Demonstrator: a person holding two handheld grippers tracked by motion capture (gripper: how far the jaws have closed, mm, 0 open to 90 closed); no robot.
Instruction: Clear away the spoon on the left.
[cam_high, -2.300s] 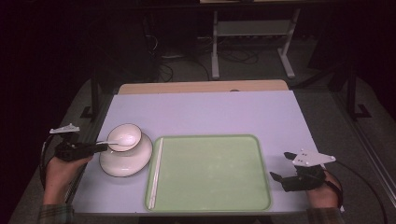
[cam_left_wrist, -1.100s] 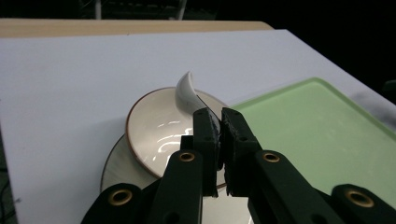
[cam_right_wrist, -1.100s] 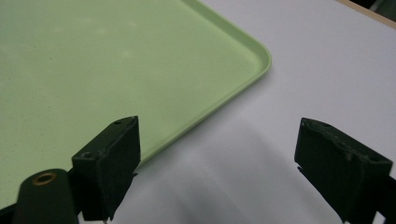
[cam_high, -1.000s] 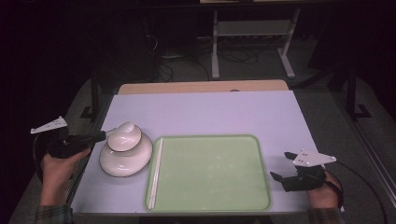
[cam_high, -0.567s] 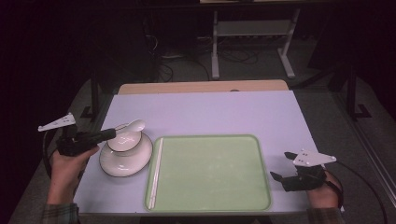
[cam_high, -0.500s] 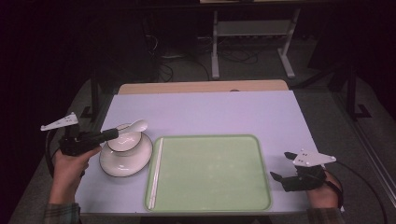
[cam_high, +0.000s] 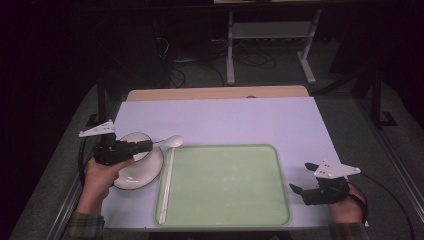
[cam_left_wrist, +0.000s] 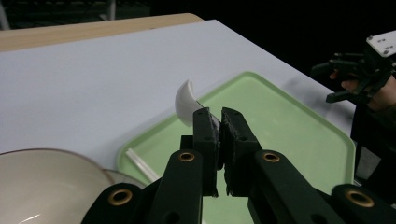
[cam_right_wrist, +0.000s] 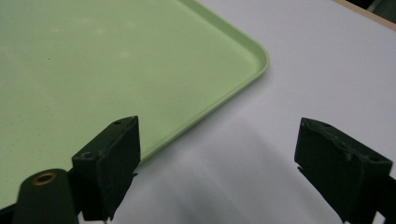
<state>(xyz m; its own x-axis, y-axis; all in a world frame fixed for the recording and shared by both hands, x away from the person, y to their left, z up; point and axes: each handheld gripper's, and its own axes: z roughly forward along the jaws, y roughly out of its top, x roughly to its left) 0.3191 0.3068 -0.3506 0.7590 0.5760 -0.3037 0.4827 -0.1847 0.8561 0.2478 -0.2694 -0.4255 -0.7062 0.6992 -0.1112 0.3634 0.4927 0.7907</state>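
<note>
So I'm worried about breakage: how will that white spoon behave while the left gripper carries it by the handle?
The spoon looks glazed ceramic: probably stiff, brittle if dropped. The left gripper pinches only its thin handle, so the bowl end may swivel. Its glossy surface could slip between the pads.

Dark lab: cables (cam_high: 186, 70), metal stand (cam_high: 270, 45)

Each hand-held gripper, the left (cam_high: 150, 145) and the right (cam_high: 296, 190), is black, with two blocky jaws on flat linkage arms pinned by brass-coloured rivets. Each carries a pale three-cornered plate dotted with small holes on top, and a dark cable trails off behind. The person's cuffs are plaid.
</note>
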